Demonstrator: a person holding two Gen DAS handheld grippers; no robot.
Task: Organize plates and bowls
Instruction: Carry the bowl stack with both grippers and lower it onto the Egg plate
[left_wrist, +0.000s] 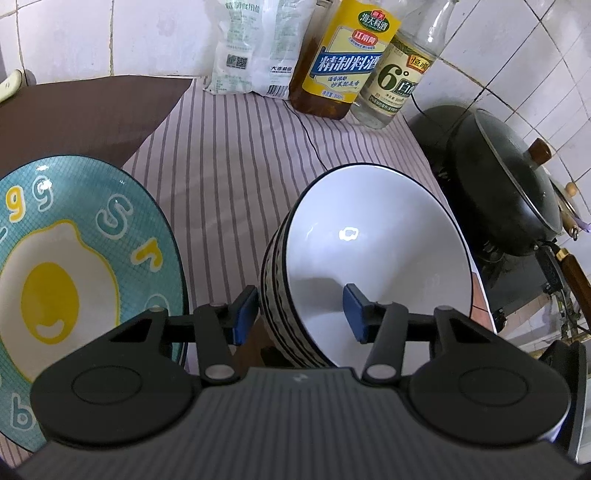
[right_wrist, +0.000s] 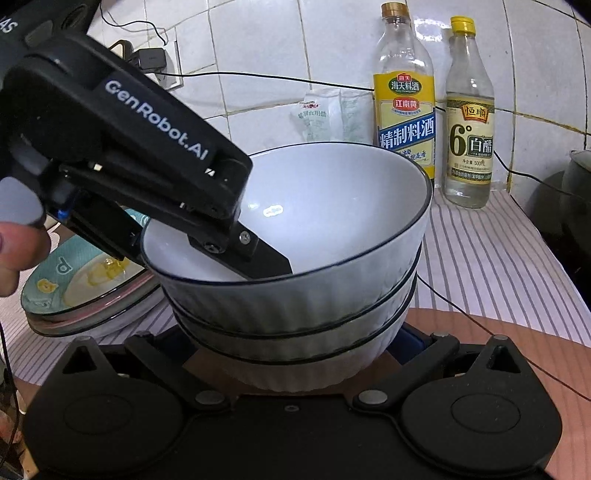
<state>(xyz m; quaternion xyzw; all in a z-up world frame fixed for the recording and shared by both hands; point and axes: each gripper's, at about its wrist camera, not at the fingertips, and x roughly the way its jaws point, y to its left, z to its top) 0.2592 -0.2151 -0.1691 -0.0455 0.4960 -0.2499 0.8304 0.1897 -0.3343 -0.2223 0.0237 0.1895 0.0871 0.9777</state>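
Note:
A stack of white ribbed bowls (right_wrist: 295, 306) with dark rims stands on a brown mat (right_wrist: 480, 325). My left gripper (left_wrist: 299, 314) straddles the top bowl's (left_wrist: 369, 251) near rim, one blue pad (left_wrist: 243, 314) outside and one inside, with a gap to the wall, so it is open. It also shows in the right wrist view (right_wrist: 258, 262), reaching into the bowl. My right gripper (right_wrist: 295, 354) is open around the bottom of the stack, its fingertips hidden by the bowls. A teal egg-pattern plate (left_wrist: 85, 258) lies left of the bowls, on top of other plates (right_wrist: 92, 295).
Two bottles (right_wrist: 404, 110) and a white bag (left_wrist: 255, 48) stand at the tiled back wall. A black lidded wok (left_wrist: 509, 184) sits to the right of the striped cloth (left_wrist: 229, 166). A black cable (right_wrist: 498, 332) runs across the cloth.

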